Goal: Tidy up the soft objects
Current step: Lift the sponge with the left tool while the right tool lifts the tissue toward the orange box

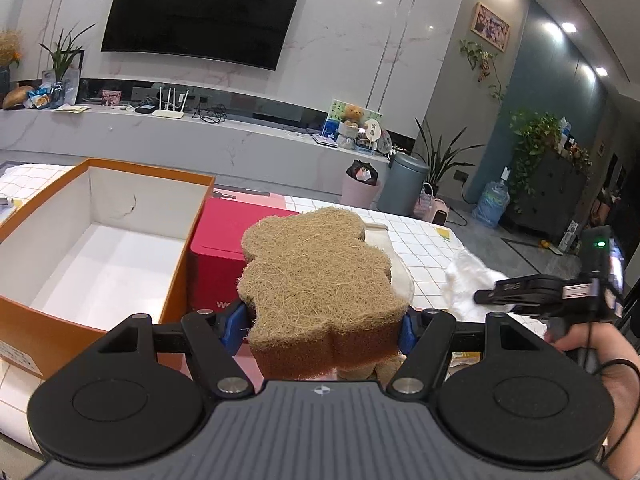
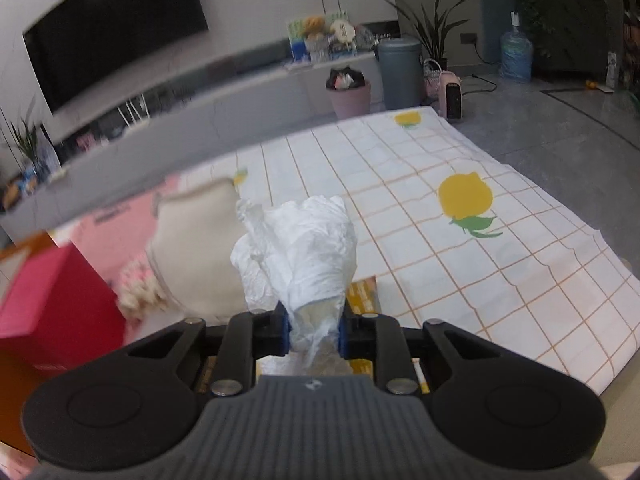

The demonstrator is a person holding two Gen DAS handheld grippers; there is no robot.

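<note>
Sponge (image 1: 316, 280) beside red box (image 1: 216, 256), lettering illegible.

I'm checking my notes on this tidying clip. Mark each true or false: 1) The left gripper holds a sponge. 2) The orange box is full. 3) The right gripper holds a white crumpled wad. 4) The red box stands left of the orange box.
1) True: the left gripper clamps a sponge.
2) False: the orange box shows a bare white inside.
3) True: the right gripper pinches the white wad.
4) False: the red box stands right of it in the left wrist view.
</note>
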